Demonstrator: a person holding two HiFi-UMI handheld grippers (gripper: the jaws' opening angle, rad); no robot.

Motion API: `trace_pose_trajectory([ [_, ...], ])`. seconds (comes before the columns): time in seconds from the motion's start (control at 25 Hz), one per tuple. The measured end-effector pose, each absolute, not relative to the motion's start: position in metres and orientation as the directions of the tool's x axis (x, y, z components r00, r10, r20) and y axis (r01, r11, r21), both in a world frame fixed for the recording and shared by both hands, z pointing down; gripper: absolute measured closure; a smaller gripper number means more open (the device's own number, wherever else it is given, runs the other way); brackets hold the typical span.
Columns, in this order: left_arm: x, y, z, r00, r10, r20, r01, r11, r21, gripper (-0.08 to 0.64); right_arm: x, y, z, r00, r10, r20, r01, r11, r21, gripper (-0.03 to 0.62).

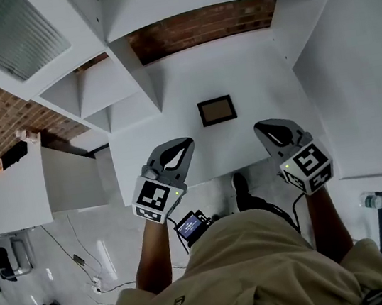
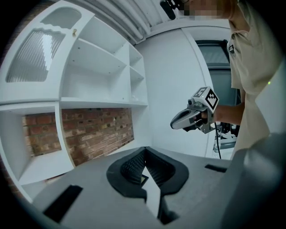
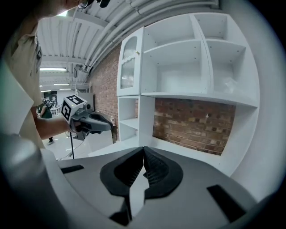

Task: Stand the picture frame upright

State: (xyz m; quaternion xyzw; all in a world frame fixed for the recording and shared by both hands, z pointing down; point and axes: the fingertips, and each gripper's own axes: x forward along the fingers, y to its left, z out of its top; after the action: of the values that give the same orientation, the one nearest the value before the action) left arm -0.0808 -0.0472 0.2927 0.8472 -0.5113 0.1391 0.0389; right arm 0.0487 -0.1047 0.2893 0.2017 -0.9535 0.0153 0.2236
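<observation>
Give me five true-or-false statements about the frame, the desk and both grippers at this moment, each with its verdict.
1. The small dark rectangular picture frame lies flat on the white desk. True.
2. The left gripper is clamped on the frame. False: its jaws are together on nothing, and it is short of the frame.
3. The right gripper has its jaws together and holds nothing. True.
4. The frame sits on an upper shelf. False: it is on the desk top, just beyond the two grippers' tips.
5. A red-brown brick wall shows behind the desk. True.
</observation>
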Motion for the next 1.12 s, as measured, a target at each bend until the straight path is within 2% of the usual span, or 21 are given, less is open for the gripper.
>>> trace_pose_trajectory([
  [0.32, -0.097, -0.125, 0.346, 0.374, -0.851, 0.369, -0.916, -0.401, 0.003, 0.552, 0.025, -0.202, 0.347, -0.804, -0.283, 0.523, -0.333, 0.943, -0.002, 0.588],
  [0.56, -0.110, -0.174, 0.421, 0.351, -0.807, 0.475, -0.932, -0.349, 0.096, 0.552, 0.007, -0.255, 0.418, -0.777, -0.202, 0.597, -0.309, 0.948, -0.081, 0.586],
  [0.6, -0.111, -0.182, 0.436, 0.350, -0.797, 0.492, -0.934, -0.340, 0.114, 0.552, 0.005, -0.263, 0.432, -0.769, -0.190, 0.610, -0.308, 0.947, -0.094, 0.579],
  [0.68, -0.114, -0.198, 0.464, 0.348, -0.780, 0.520, -0.936, -0.319, 0.148, 0.552, 0.000, -0.278, 0.457, -0.753, -0.167, 0.636, -0.310, 0.943, -0.119, 0.523],
  [0.96, -0.126, -0.232, 0.552, 0.321, -0.720, 0.615, -0.946, -0.210, 0.247, 0.551, -0.010, -0.311, 0.544, -0.686, -0.093, 0.721, -0.331, 0.923, -0.196, 0.500],
  [1.12, -0.131, -0.243, 0.596, 0.315, -0.686, 0.655, -0.943, -0.151, 0.295, 0.518, -0.014, -0.321, 0.592, -0.655, -0.044, 0.754, -0.340, 0.908, -0.243, 0.480],
])
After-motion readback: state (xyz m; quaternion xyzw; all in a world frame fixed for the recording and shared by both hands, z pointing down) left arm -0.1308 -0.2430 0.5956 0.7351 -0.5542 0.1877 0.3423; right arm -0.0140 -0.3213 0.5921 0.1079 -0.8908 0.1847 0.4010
